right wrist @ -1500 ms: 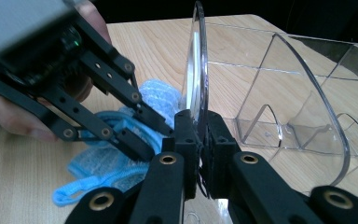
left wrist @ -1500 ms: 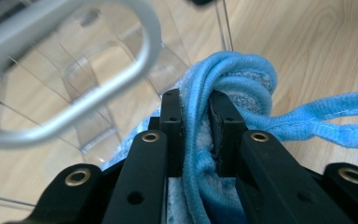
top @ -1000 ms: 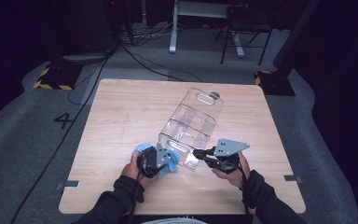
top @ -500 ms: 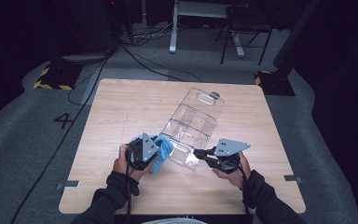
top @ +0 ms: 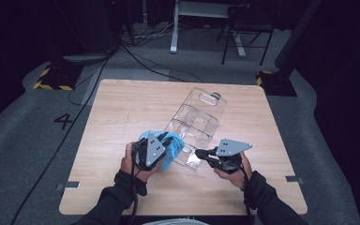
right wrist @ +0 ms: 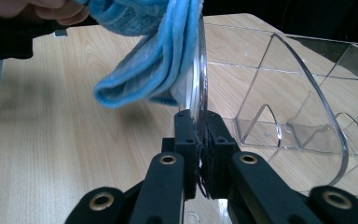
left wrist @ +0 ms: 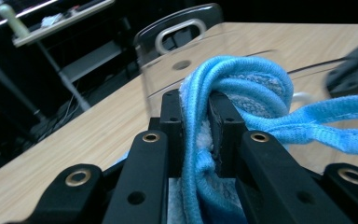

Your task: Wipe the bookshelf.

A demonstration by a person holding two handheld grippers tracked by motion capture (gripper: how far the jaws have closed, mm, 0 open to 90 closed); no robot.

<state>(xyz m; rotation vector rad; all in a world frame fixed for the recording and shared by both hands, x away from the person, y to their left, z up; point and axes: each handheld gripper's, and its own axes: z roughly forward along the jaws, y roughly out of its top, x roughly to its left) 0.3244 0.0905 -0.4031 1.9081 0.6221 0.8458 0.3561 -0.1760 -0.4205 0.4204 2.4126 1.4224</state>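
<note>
A clear plastic organizer [top: 198, 123] with several compartments lies across the middle of the wooden table [top: 122, 108]. My right gripper [top: 200, 153] is shut on the organizer's near edge wall [right wrist: 199, 100]. My left gripper [top: 165, 151] is shut on a folded light-blue cloth [top: 172, 146], held just above the table against the organizer's near left end. In the left gripper view the cloth [left wrist: 242, 93] bulges between the black pads [left wrist: 172, 126], with the organizer's handle slot [left wrist: 182, 32] behind. The right gripper view has the cloth [right wrist: 154, 56] hanging against the clear wall.
Table edges run close to both forearms at the front. The left half of the table top is bare wood. Beyond the table lie cables [top: 136, 51], a chair base [top: 243, 28] and yellow-black floor markers [top: 51, 77].
My left gripper has risen with the blue cloth and tipped, lifting the cloth off the table against the organizer's end. The right gripper and organizer stayed put.
</note>
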